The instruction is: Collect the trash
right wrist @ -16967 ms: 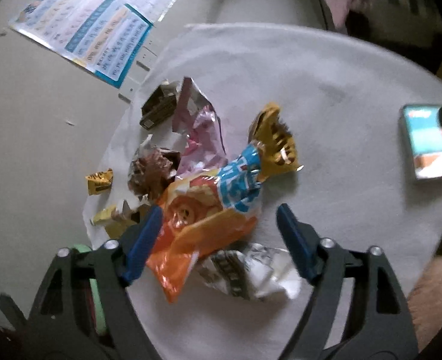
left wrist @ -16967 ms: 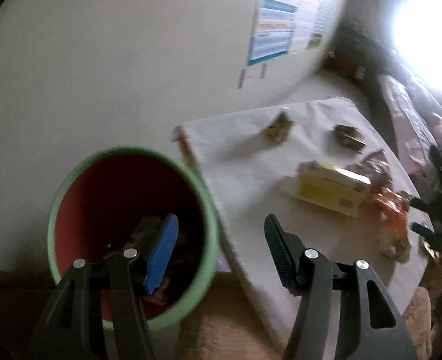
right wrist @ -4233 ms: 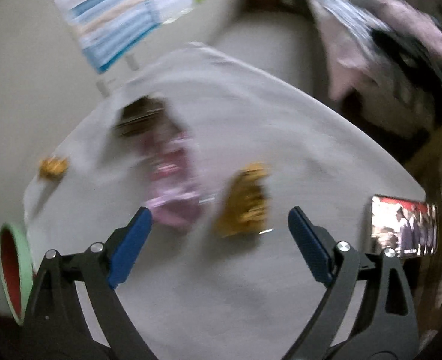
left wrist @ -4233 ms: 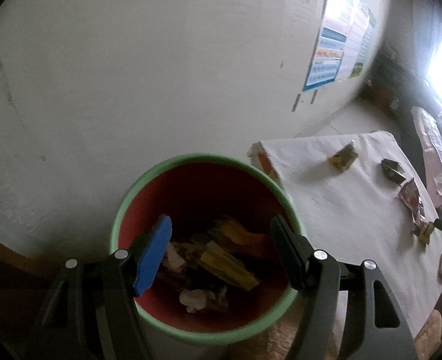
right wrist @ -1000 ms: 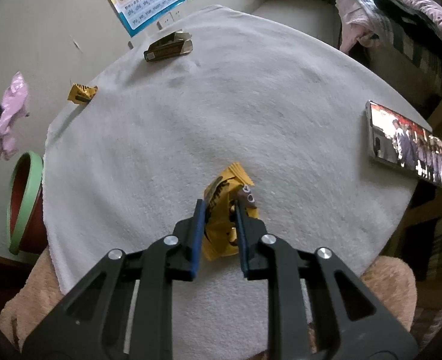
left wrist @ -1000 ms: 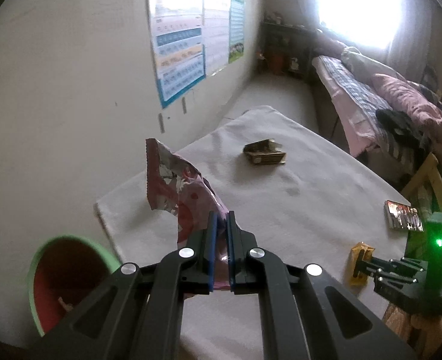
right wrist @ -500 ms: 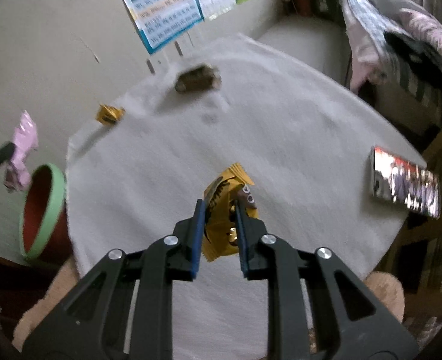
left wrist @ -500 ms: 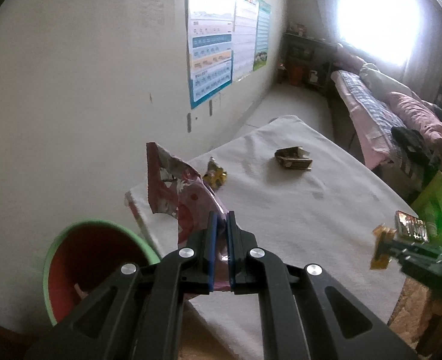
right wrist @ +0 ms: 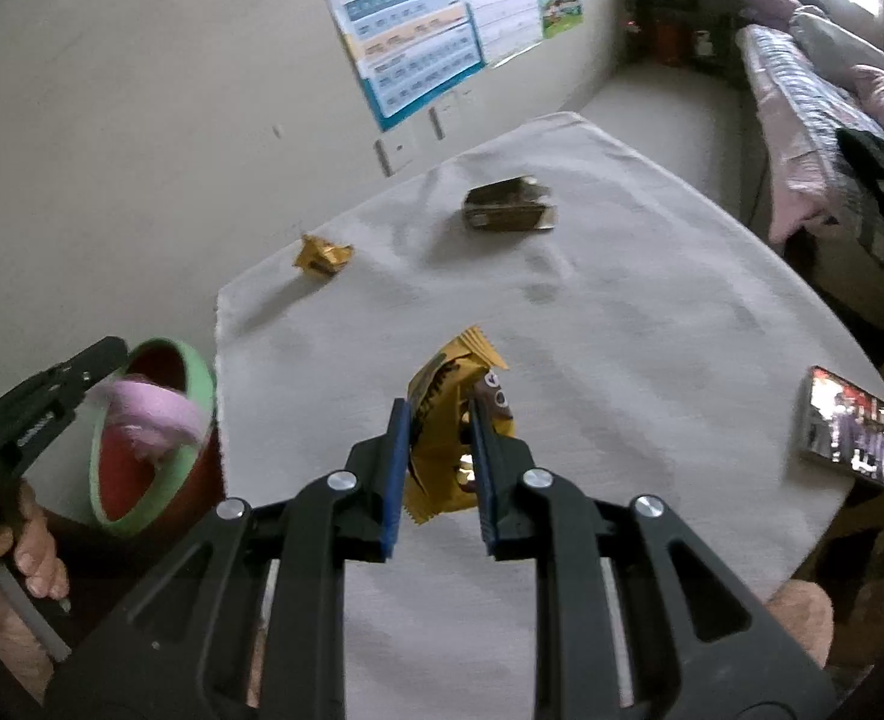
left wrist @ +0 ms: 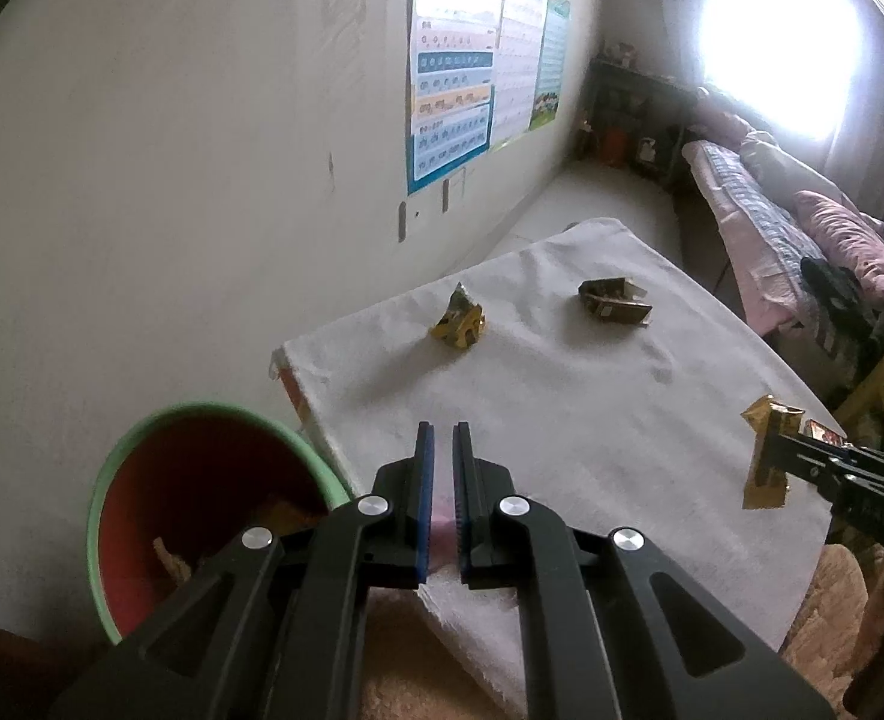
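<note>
- Right wrist view shows the pink crumpled plastic wrapper (right wrist: 151, 414) clenched in the left gripper (right wrist: 97, 375), hanging right over the mouth of the green-rimmed red round bin (right wrist: 199, 372), which stands beside the tabletop's near-left edge.
- From the left wrist view, the left gripper's (left wrist: 443, 468) jaws are pressed nearly together on a pink sliver, and the bin (left wrist: 142, 438) lies down and to their left; releasing there should drop the wrapper in, I judge.
- Right gripper (right wrist: 439, 426) holds its jaws clenched on a yellow-and-brown crinkled snack wrapper (right wrist: 451, 384), lifted above the middle of the tabletop, well apart from the bin; the left hand is clearly the nearer.
- White cloth-covered tabletop (right wrist: 622, 300) carries a small yellow crumpled wrapper (right wrist: 322, 255), a brown flattened carton (right wrist: 508, 207) and a phone (right wrist: 853, 429).
- Posters (left wrist: 478, 78) hang on the wall; a bed (left wrist: 802, 222) stands beyond.
</note>
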{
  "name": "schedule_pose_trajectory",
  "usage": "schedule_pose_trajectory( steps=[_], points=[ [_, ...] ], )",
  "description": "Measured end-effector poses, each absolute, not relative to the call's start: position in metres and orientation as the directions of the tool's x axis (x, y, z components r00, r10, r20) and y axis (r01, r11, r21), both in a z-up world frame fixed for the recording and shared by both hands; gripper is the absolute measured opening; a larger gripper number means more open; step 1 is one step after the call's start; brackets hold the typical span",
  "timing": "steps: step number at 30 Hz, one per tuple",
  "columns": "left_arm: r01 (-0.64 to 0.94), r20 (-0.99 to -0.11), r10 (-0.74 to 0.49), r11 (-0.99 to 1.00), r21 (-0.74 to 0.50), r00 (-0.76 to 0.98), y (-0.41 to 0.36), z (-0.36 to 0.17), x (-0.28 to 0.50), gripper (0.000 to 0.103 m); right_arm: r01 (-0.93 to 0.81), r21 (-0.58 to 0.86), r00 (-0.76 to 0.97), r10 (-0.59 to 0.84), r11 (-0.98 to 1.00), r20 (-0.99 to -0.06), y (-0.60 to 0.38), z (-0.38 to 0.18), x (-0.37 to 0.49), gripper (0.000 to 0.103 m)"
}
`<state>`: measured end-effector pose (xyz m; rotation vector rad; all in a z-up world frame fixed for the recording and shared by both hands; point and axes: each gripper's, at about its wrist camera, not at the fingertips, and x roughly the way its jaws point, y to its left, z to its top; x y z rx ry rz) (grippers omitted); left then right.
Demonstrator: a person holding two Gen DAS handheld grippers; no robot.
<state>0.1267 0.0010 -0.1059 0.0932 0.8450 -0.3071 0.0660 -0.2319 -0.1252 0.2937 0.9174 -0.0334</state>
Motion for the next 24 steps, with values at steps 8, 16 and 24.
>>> schedule_pose_trajectory(
  steps=[8,16,24],
  points=[
    [0.278,-0.765,-0.205,0.960,-0.036,0.610,0.012,-0.116,0.128,0.004,0.086,0.237,0.604,0.139,0.968,-0.785,-0.205,-0.124,0.073,0.021],
    [0.370,-0.812,-0.276,0.925,-0.080,0.514,-0.001,-0.133,0.124,0.046,0.180,0.260,0.508,0.137,0.949,-0.850,-0.235,-0.160,0.066,0.035],
    [0.327,-0.862,-0.301,0.929,-0.170,0.407,0.005,-0.159,0.116,0.048,0.268,0.295,0.420,0.165,0.917,-0.893,-0.252,-0.202,0.048,0.054]
  ],
)
